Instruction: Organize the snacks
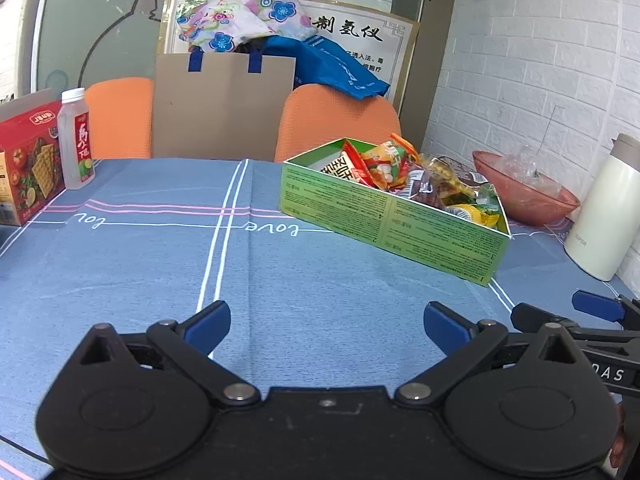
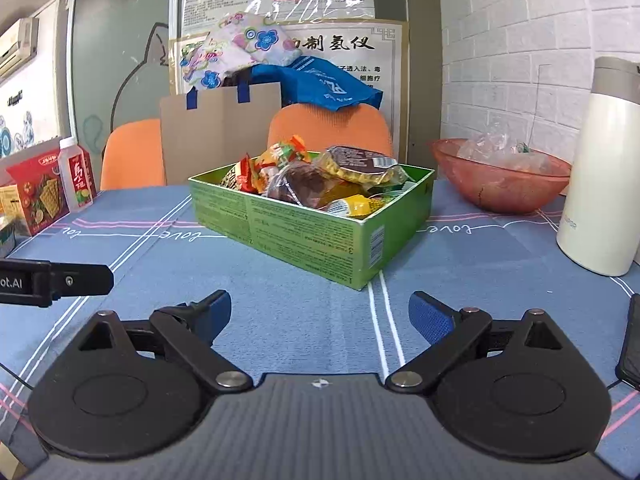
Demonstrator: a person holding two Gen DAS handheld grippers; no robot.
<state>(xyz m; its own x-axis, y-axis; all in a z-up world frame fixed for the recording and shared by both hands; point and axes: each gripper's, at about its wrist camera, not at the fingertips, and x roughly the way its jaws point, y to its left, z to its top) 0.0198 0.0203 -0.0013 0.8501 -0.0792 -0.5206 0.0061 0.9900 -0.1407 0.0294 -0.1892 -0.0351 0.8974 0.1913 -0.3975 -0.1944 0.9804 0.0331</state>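
With both the left gripper (image 1: 327, 326) and right gripper (image 2: 320, 314) being held spread and empty, light, crinkly snack packets (image 2: 320, 184), best pinched by an edge, are being kept heaped in the green box (image 2: 304, 232) at twelve o'clock.

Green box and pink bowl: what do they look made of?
Green box: likely thin printed cardboard, slightly glossy; sharp folded corners, printed text and a barcode on its walls. Pink bowl: probably translucent plastic, since light passes through its wall, though tinted glass can't be ruled out.
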